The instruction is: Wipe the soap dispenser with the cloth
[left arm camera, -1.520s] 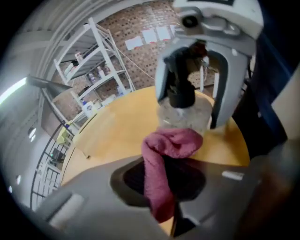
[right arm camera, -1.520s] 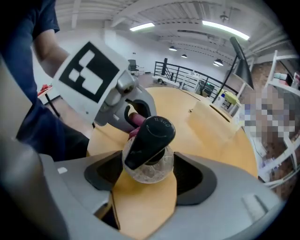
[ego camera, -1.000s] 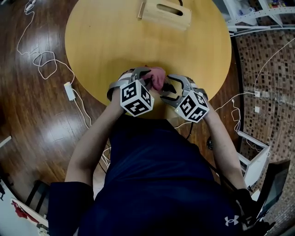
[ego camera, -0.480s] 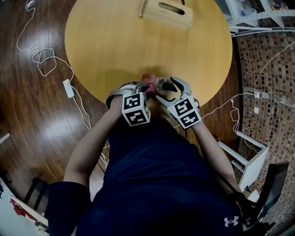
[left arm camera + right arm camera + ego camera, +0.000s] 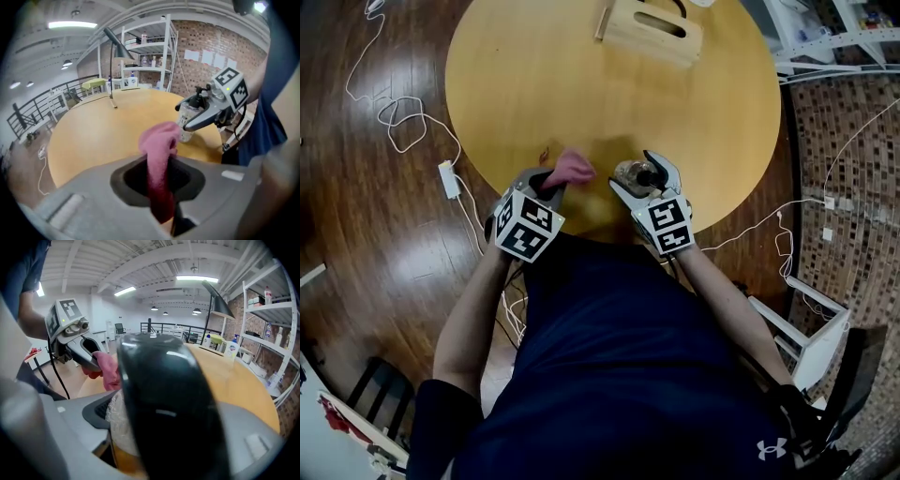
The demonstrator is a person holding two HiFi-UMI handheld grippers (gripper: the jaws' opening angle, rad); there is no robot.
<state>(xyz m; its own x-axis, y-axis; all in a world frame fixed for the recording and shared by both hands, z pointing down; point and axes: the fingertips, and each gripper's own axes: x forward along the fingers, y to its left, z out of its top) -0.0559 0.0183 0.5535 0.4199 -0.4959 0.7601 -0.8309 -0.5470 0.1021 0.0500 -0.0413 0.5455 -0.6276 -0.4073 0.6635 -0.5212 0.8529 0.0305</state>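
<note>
The person wears a dark navy shirt (image 5: 619,375) with short sleeves (image 5: 441,420) and a small white logo (image 5: 772,448) near the shirt's lower edge. The left gripper (image 5: 553,180) and right gripper (image 5: 645,171) have smooth grey shells. Each carries a white cube (image 5: 528,225) printed with black square markers. A thin black cable (image 5: 240,130) hangs below the right gripper's cube.

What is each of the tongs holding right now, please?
Left tongs: closed on the pink cloth.
Right tongs: closed on the soap dispenser.
</note>
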